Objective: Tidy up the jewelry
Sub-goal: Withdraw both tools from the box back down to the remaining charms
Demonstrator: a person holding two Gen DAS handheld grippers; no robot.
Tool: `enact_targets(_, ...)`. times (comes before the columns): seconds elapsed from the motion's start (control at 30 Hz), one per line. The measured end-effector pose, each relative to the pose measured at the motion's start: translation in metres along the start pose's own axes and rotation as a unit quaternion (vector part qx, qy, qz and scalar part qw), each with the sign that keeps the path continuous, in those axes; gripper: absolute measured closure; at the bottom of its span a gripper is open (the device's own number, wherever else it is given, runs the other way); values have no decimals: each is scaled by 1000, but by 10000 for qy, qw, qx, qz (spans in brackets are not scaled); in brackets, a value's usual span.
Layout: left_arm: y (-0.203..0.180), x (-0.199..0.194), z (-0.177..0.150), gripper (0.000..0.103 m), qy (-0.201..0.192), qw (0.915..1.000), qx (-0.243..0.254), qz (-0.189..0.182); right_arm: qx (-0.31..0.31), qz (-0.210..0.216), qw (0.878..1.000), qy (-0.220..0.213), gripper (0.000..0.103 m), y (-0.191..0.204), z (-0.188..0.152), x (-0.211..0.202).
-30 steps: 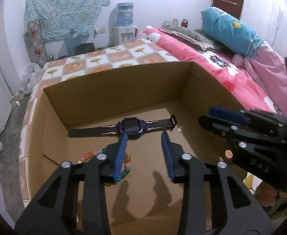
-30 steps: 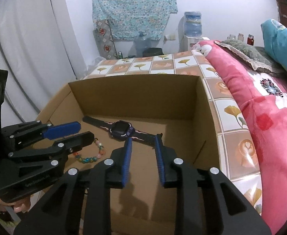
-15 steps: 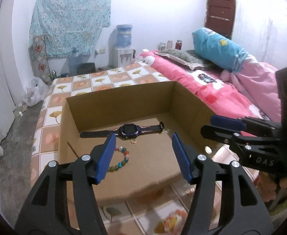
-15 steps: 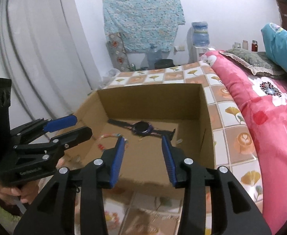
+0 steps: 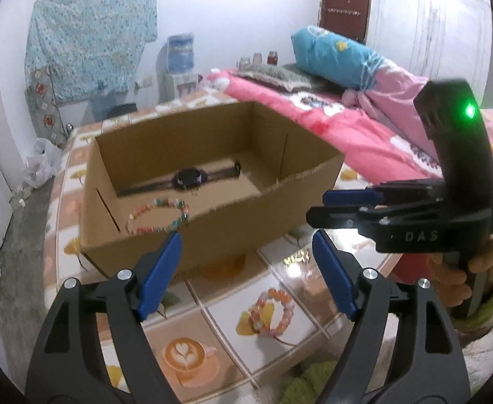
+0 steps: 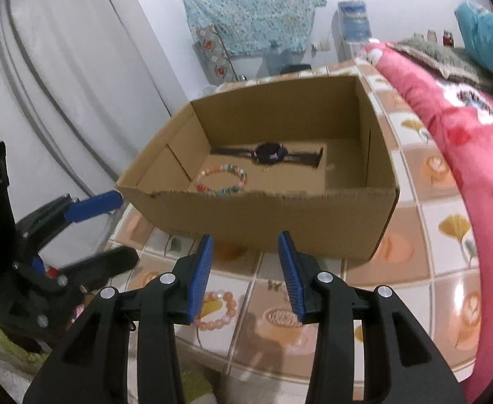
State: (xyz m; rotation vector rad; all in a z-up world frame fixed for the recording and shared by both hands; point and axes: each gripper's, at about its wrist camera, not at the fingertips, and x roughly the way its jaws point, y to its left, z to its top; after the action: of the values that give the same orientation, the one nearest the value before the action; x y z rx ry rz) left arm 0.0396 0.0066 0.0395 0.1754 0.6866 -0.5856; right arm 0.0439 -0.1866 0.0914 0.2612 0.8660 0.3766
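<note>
Both jaws just widening with nothing between them, the left gripper (image 5: 246, 262) and right gripper (image 6: 245, 259) hover over one pink beaded bracelet (image 5: 272, 310) on the tiled counter (image 5: 192, 346), beyond it one open cardboard box (image 5: 212, 222) holding one multicoloured beaded bracelet (image 5: 159, 215) and one dark wristwatch (image 5: 187, 177).

One cardboard box (image 5: 212, 235), one watch (image 5: 187, 177), two bead bracelets (image 5: 159, 215) (image 5: 273, 309).

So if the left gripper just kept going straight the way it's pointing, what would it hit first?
Probably the near wall of the cardboard box, just above the tiled tabletop. The left gripper, jaws just opened and empty, aims there; the pink bead bracelet lies below its line. Depth is uncertain.
</note>
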Motion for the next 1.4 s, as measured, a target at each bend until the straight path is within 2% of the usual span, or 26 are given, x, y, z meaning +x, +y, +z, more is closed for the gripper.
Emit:
enact_targets(0.37, -2, 44, -19, 27, 720, 9965, 199, 364, 197, 96, 9985, 499, 58, -18, -3, 27)
enact_targets(0.5, 0, 52, -22, 27, 859, 9948, 289, 456, 293, 135, 9979, 568, 55, -26, -3, 33)
enact_targets(0.67, 6, 61, -27, 27, 1007, 9941, 198, 343, 443, 228, 9968, 632, 53, -36, -6, 36)
enact_targets(0.8, 8, 66, -34, 27, 1127, 9934, 101, 173, 394, 34, 9973, 626, 53, -40, -20, 29)
enact_targets(0.9, 9, 67, -41, 27, 1173, 9931, 7, 65, 470, 41, 9968, 648, 53, -44, -32, 24)
enact_targets(1.07, 9, 70, -48, 27, 1219, 9924, -162, -21, 493, -140, 9947, 887, 53, -45, -49, 25)
enact_targets(1.23, -2, 74, -48, 27, 1144, 9933, 23, -142, 386, -350, 9931, 1046, 53, -39, -59, 32)
enact_targets(1.4, -18, 80, -47, 29, 1105, 9929, 355, -258, 322, -476, 9917, 1153, 59, -35, -61, 37)
